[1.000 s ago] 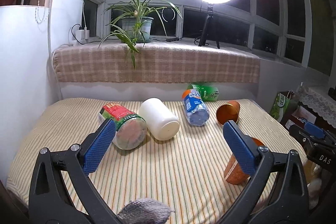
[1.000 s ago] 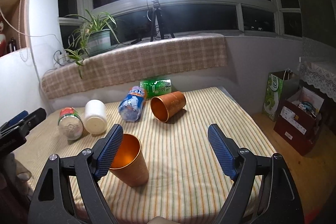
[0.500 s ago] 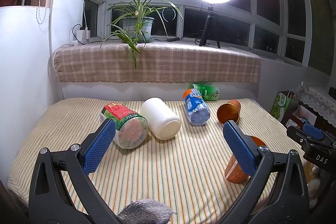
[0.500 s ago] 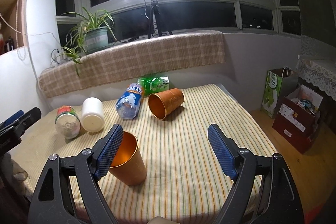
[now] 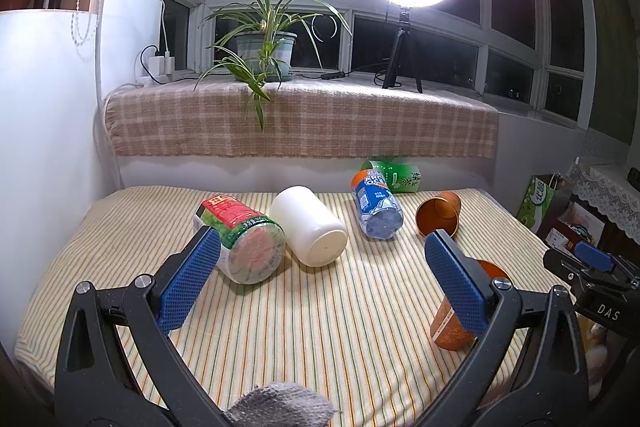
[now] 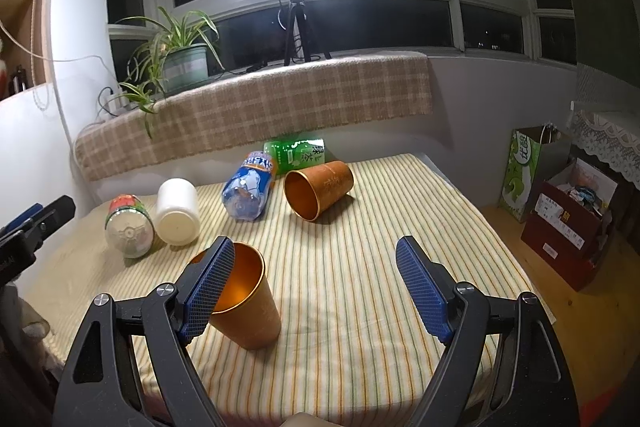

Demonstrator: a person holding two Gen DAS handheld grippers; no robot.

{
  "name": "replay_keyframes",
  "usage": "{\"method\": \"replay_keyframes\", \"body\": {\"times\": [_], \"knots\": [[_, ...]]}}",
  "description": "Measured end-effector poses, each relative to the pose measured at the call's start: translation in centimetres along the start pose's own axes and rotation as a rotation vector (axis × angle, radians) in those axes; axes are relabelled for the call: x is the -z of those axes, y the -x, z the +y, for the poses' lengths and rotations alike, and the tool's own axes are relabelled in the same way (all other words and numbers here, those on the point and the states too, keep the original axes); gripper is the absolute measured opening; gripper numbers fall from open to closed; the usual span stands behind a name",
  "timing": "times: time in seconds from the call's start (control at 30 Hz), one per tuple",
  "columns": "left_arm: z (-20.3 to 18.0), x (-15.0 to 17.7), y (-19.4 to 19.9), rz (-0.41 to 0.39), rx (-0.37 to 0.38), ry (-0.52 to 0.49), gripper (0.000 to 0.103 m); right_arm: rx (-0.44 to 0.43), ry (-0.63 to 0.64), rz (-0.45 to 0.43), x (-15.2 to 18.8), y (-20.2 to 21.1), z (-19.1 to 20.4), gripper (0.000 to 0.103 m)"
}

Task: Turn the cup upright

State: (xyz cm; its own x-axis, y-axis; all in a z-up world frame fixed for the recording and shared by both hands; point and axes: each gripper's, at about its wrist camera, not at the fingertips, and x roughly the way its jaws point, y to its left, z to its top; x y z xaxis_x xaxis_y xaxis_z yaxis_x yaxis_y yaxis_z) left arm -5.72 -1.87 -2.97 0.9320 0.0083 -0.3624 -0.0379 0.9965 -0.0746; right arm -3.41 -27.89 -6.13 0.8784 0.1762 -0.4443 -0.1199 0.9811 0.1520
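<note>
Fingers of both grippers — left gripper (image 5: 320, 283), right gripper (image 6: 316, 291) — spread wide, empty; upright cup (image 6: 250, 303) near, fallen cup (image 6: 318, 189) beyond.

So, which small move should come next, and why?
Probably move the right tool forward toward the lying cup. That cup rests on its side, mouth facing the camera, while the near cup already stands upright. The right tool is open, empty and short of it.

Right gripper body (image 5: 600, 291), at 3 o'clock: I read "DAS".
Green bottle (image 6: 296, 155), at 12 o'clock: I read "绿茶".
Blue bottle (image 5: 374, 205): letters "ARO", the rest I cannot read.
Green paper bag (image 6: 520, 175), at 3 o'clock: characters too small for me.
</note>
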Motion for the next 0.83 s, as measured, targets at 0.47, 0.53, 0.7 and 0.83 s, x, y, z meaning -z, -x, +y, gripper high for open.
{"method": "replay_keyframes", "body": {"times": [0.47, 0.53, 0.7, 0.83], "knots": [[-0.07, 0.04, -0.05, -0.001, -0.001, 0.0, 0.103, -0.013, 0.007, 0.025, 0.52, -0.19, 0.06, 0.083], [-0.06, 0.04, -0.05, 0.0, -0.002, 0.0, 0.103, -0.011, 0.007, 0.024, 0.53, -0.18, 0.08, 0.083], [0.09, 0.08, -0.03, -0.003, -0.002, -0.003, 0.103, -0.01, 0.01, 0.024, 0.52, -0.13, 0.02, 0.083], [0.39, 0.28, 0.03, -0.01, -0.006, -0.008, 0.103, -0.01, 0.011, 0.024, 0.54, -0.12, 0.01, 0.083]]}}
